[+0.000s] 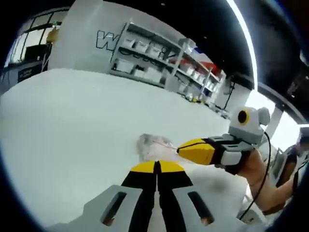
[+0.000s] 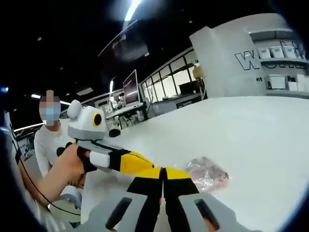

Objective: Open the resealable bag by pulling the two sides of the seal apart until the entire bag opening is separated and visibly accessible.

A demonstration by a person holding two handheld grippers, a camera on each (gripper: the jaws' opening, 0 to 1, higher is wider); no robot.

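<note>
A small clear resealable bag (image 1: 152, 145) with pinkish contents lies flat on the white table (image 1: 72, 125), just beyond my left gripper (image 1: 157, 165), whose yellow-tipped jaws are pressed together with nothing visibly between them. My right gripper (image 1: 182, 150) reaches in from the right, its yellow tip beside the bag's near edge. In the right gripper view the bag (image 2: 207, 174) lies a little right of my right gripper (image 2: 163, 170), also shut. The left gripper (image 2: 145, 165) comes in from the left, its tip close to the right one's. Whether either tip touches the bag is unclear.
The white table (image 2: 251, 135) stretches wide around the bag. Shelves with white boxes (image 1: 159, 58) stand beyond its far edge. A hand (image 1: 253, 166) holds the right gripper. A seated person (image 2: 48, 140) and desks with monitors (image 2: 130, 87) are to the left.
</note>
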